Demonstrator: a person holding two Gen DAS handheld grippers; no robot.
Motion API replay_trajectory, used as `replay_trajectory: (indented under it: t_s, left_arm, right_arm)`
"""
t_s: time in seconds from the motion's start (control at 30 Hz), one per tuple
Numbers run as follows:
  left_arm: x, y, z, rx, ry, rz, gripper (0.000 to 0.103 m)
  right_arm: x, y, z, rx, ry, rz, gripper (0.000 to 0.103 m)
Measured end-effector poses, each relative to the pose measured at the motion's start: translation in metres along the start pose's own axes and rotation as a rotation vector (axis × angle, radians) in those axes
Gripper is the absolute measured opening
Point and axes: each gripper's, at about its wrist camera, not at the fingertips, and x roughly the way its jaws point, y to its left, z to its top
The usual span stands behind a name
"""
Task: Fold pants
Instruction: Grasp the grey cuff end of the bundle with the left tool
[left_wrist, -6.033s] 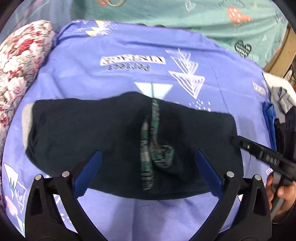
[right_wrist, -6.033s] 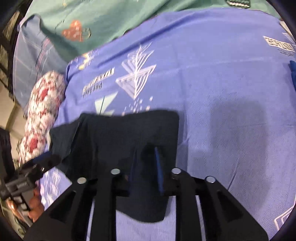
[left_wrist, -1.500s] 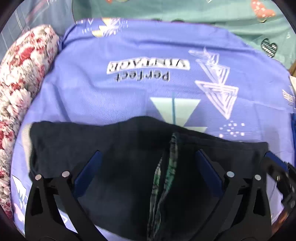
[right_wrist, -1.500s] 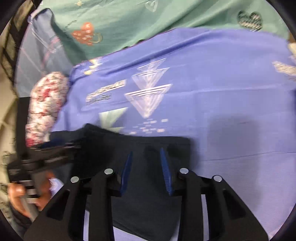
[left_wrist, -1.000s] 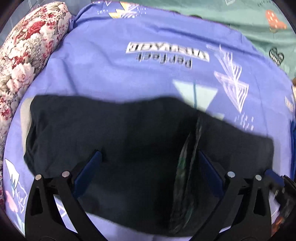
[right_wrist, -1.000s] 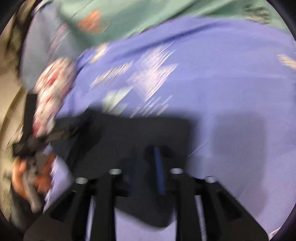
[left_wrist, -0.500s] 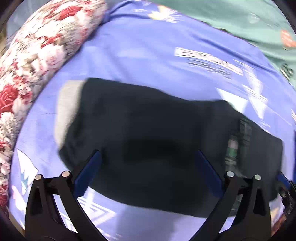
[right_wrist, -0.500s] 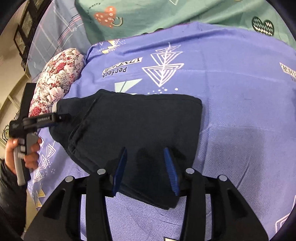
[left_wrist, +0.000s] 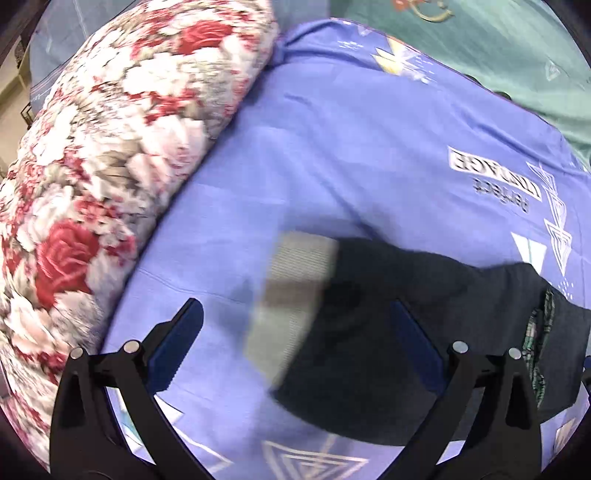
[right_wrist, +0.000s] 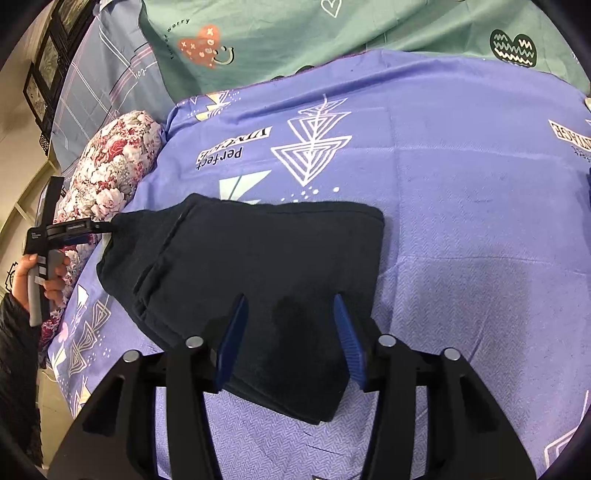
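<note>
Dark fabric of the pants (right_wrist: 258, 273) lies folded on the purple sheet (right_wrist: 461, 206), its near edge between our right gripper (right_wrist: 291, 336) pads, whose jaws are opening and pressing on nothing. A second ago they were nearly shut there, so we judge this fold released. Farther off, our left gripper (left_wrist: 295, 332), wide and empty, has swung toward the grey cuff (left_wrist: 291, 295) beside the floral pillow (left_wrist: 110, 166).

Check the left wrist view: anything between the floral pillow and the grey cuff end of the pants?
Nothing. In the left wrist view only bare purple sheet lies between the floral pillow and the grey cuff of the dark pants.
</note>
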Motion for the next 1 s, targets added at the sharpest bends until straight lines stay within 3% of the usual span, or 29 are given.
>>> replay_trajectory:
  t_s: [0.23, 0.53, 0.63, 0.77, 0.93, 1.0]
  left_arm:
    - [0.033, 0.033, -0.013, -0.027, 0.077, -0.077, 0.101]
    - [0.049, 0.017, -0.017, 0.082, 0.047, -0.103, 0.101]
    - [0.055, 0.005, -0.010, 0.144, 0.038, -0.072, 0.099]
    - [0.055, -0.016, -0.008, 0.223, 0.035, -0.136, 0.058]
    - [0.053, -0.012, -0.005, 0.193, 0.068, -0.173, 0.054]
    - [0.051, -0.011, -0.004, 0.172, 0.078, -0.183, 0.043]
  right_arm:
    - [0.001, 0.001, 0.000, -0.007, 0.000, 0.002, 0.055]
    - [0.008, 0.001, -0.001, -0.015, 0.016, -0.011, 0.057]
    - [0.009, 0.002, -0.001, -0.020, 0.018, -0.016, 0.058]
    - [0.011, 0.005, -0.002, -0.036, 0.023, -0.031, 0.059]
    - [0.010, 0.007, -0.003, -0.029, 0.024, -0.027, 0.059]
    - [0.009, 0.006, -0.002, -0.021, 0.022, -0.021, 0.059]
